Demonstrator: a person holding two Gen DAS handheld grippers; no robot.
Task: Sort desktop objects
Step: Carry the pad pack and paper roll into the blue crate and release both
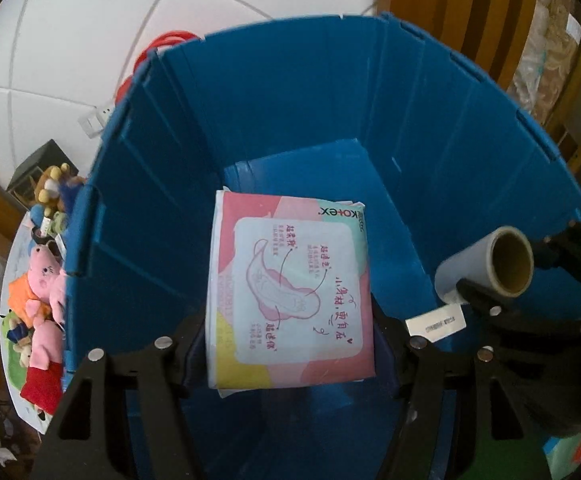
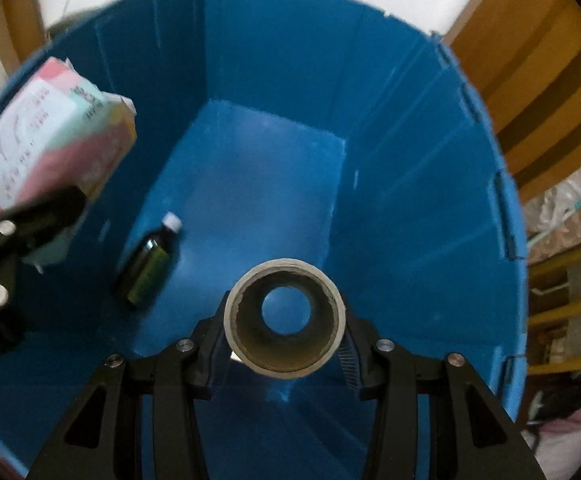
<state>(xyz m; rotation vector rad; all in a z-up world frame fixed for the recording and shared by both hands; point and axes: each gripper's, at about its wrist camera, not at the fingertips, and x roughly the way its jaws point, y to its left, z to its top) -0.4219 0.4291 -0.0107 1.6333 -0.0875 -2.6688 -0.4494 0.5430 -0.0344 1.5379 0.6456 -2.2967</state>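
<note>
White floor tiles (image 1: 70, 40) and wooden furniture (image 1: 450, 8) lay beyond a deep blue plastic bin (image 1: 290, 100), which filled both views. The left gripper (image 1: 290, 344) pointed down into the bin, its jaws closed on one flat pack of sanitary pads (image 1: 290, 300), a soft packet in pink, yellow and mint with a white panel printed in red characters. The right gripper (image 2: 286, 344) also pointed down into it, clamped on one roll of clear film (image 2: 286, 320) with a brown cardboard core, seen end-on. Inside the bin, one dark bottle (image 2: 146, 268) with a white cap and a green label lay on its side on the floor by the left wall. Outside the bin's left wall sat a heap of plush toys (image 1: 42, 280), too tangled to count.
</note>
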